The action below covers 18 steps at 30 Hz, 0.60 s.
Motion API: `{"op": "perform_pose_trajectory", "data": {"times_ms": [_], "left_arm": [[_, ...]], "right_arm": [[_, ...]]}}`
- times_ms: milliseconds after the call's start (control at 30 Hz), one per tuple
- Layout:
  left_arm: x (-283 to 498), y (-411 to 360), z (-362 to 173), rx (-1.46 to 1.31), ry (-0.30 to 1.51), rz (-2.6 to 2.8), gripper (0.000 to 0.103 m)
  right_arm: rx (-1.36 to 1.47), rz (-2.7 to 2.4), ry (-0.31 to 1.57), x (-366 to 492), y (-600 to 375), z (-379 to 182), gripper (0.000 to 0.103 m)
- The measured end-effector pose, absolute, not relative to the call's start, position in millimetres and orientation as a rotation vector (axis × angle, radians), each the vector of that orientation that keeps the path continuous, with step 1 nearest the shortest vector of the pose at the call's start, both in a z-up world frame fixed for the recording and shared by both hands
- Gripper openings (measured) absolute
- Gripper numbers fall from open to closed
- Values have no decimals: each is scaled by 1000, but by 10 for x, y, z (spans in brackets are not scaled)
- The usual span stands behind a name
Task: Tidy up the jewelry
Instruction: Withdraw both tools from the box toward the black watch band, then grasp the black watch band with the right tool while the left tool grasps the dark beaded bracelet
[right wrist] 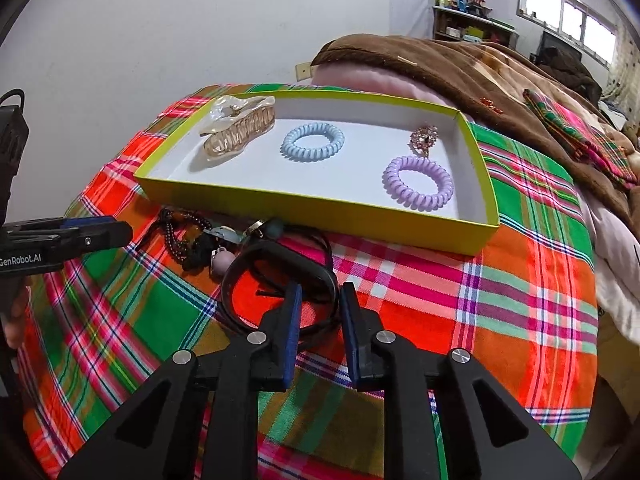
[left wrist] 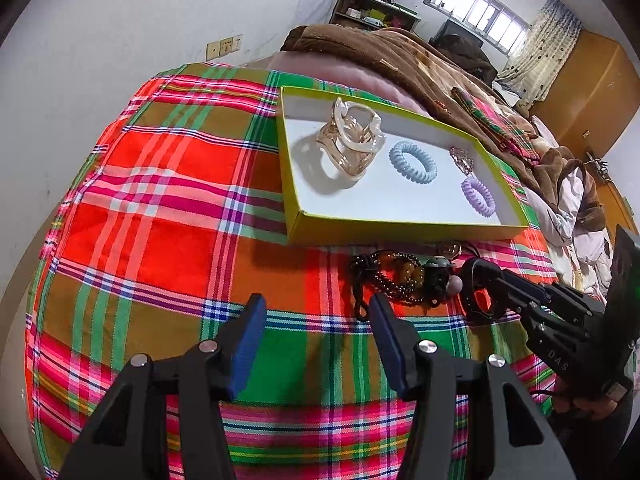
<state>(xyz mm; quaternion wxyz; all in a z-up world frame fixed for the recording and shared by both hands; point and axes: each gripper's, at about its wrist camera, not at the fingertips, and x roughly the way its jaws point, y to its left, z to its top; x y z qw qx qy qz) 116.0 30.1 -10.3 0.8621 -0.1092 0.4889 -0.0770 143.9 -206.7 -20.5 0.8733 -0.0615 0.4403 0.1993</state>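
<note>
we hold the left gripper [left wrist: 316, 312] low over the plaid cloth [left wrist: 160, 208], its blue-padded jaws standing well apart with nothing but cloth between them. the right gripper [right wrist: 320, 300] reaches into the pile of loose pieces just in front of the box; its jaws are narrow and straddle the near side of the black bangle [right wrist: 276, 280], which lies flat on the cloth, but we cannot tell whether the pads actually press on the band. the yellow-green box [right wrist: 320, 210] with a white floor sits on the cloth beyond the pile. inside it we see a translucent amber hair claw [right wrist: 240, 128] at the left end, a pale blue spiral hair tie [right wrist: 314, 144] near the middle, a lilac spiral hair tie [right wrist: 418, 182] toward the right end, and a small sparkly pink brooch [right wrist: 424, 138] just behind the lilac one, touching or nearly touching it. still outside the box, between its near wall and our grippers, lie a dark beaded bracelet [left wrist: 396, 280] tangled with black cord, some amber beads and a small pinkish round piece [right wrist: 224, 262], all bunched together beside the bangle. a brown blanket [left wrist: 400, 52] covers the bed behind the box.
</note>
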Motion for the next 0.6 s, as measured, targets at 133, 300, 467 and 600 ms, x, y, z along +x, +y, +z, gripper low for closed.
{"op": "perform_pose_trajectory", "data": {"times_ms": [133,300,467,600], "left_arm": [[1168,298,-112,-226,1030,-154,55],[1191,279,-112,-220,1033,-151,55],[1225,280,-134,-235,1045,-143,55],[1262,244,-125,-238,1046,-153,55]], "right_arm": [[-162,419,907,1451,-2049,-220,20],[-161,406,898,1445,-2049,-214,18],[-132,413,882,1411,-2106,-184,15],[-111,407,862,1376,-2163,-162,13]]}}
